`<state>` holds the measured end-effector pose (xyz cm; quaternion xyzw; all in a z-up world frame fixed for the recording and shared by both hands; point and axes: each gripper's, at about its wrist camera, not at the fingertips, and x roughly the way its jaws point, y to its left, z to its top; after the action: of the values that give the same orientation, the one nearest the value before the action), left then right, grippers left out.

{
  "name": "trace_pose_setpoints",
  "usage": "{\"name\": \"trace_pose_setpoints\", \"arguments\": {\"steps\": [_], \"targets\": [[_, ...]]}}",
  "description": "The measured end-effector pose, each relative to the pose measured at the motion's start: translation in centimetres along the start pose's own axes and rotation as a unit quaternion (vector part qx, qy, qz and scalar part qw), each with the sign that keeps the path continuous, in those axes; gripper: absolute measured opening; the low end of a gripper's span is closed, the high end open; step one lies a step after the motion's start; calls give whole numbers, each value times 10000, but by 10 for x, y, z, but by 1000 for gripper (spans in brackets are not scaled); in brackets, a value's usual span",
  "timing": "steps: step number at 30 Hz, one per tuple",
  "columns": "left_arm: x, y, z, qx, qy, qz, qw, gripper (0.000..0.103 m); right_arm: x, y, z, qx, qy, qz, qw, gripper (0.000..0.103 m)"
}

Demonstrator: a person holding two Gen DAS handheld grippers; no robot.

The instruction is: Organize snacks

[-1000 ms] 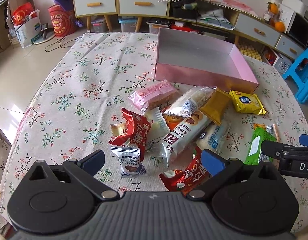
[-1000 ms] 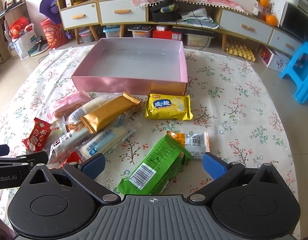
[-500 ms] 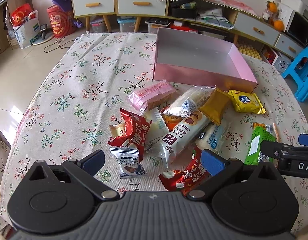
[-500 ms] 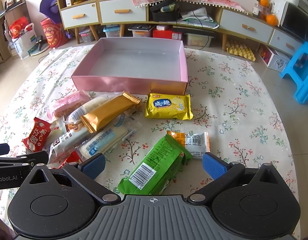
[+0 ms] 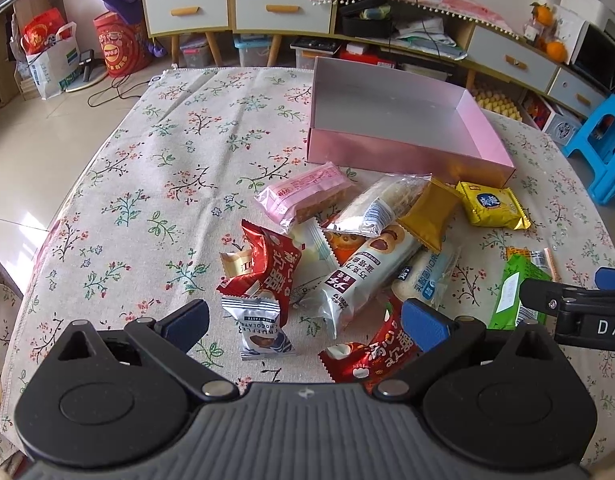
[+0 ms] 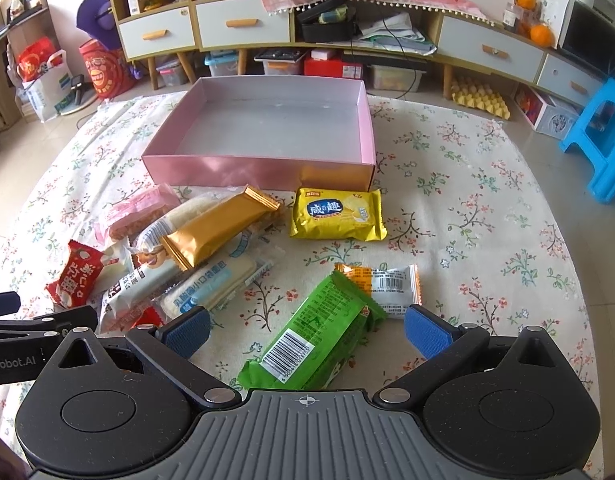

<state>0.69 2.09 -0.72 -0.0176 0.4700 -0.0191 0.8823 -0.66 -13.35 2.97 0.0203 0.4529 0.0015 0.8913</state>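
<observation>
Both claws hang released above the tabletop (image 5: 155, 184), gripping nothing. My left claw (image 5: 303, 322) sits over the near edge of the snack pile (image 5: 347, 252); a small blue-white chocolate packet (image 5: 261, 330) and a red packet (image 5: 371, 354) lie between its fingers. My right claw (image 6: 307, 328) straddles the green packet (image 6: 313, 336), which overlaps an orange-white packet (image 6: 387, 286). Landmark: pink box (image 6: 267, 168), empty, at the far side. The yellow packet (image 6: 337, 214) lies just before its front wall, near the right corner; the gold bar (image 6: 215, 230) and pink packet (image 6: 133, 210) lie before its left half.
</observation>
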Motion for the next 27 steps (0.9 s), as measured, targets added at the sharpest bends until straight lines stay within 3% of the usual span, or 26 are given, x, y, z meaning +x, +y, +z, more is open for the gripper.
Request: {"name": "trace_pose_setpoints", "arguments": {"steps": [27], "targets": [[0,0,1,40,-3,-73,10000,103,2,-3,4,17,-29,92,10000,103]]}}
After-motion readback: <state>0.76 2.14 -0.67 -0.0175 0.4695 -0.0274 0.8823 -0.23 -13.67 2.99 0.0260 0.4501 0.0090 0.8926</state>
